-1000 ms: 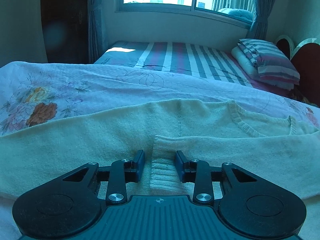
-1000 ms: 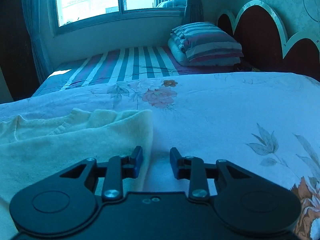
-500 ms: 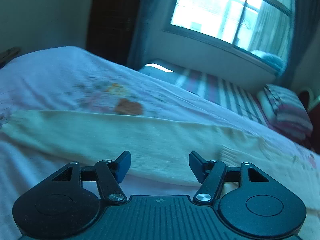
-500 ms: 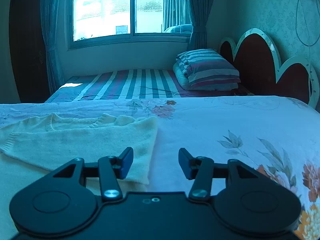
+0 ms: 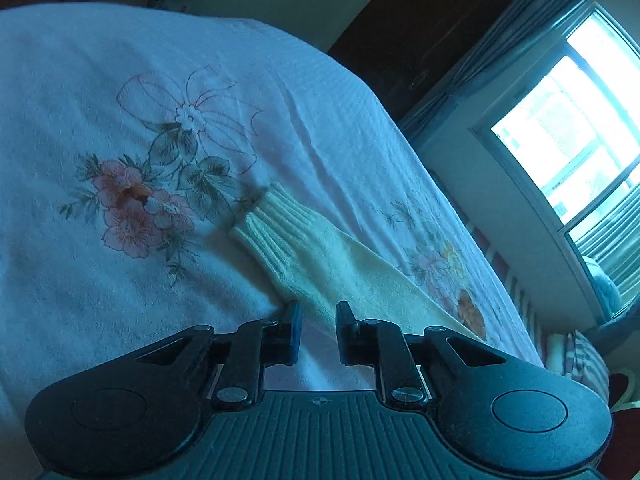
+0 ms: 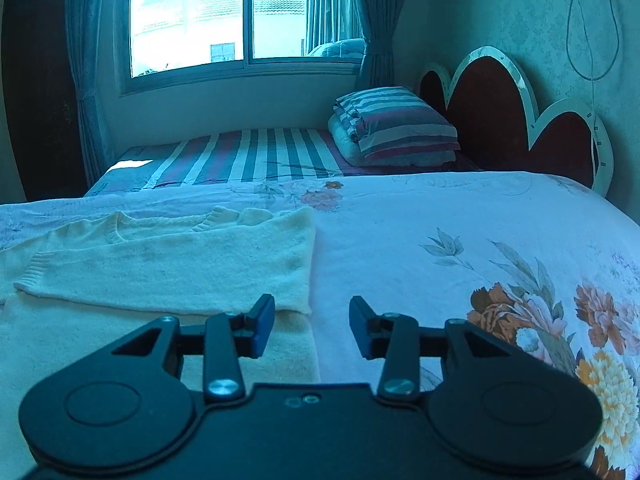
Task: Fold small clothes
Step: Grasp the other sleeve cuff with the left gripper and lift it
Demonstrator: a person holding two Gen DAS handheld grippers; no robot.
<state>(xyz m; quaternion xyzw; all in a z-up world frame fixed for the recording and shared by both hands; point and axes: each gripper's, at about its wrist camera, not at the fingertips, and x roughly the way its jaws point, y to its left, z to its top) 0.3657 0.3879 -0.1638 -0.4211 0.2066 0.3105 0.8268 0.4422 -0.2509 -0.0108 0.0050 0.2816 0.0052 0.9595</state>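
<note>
Sleeve number two is up next

Left gripper (image 5: 316,332) has swung off the middle of the cream sweater (image 6: 172,264) and out to the far sleeve (image 5: 320,256), which lies flat on the bed (image 5: 80,280), cuff (image 5: 272,216) pointing toward 11 o'clock. Its jaws are closing now, rolled over and tipped downward, with the sleeve's near edge between the pads but not visibly pinched yet. So I'd say one sleeve is already folded across the body and this grab starts the other.

Right gripper (image 6: 311,326) has lifted back a bit from the sweater's right edge, at 10 o'clock from it. Jaws are narrowing but nothing's between them, just hovering, angled down over the bedspread.
</note>
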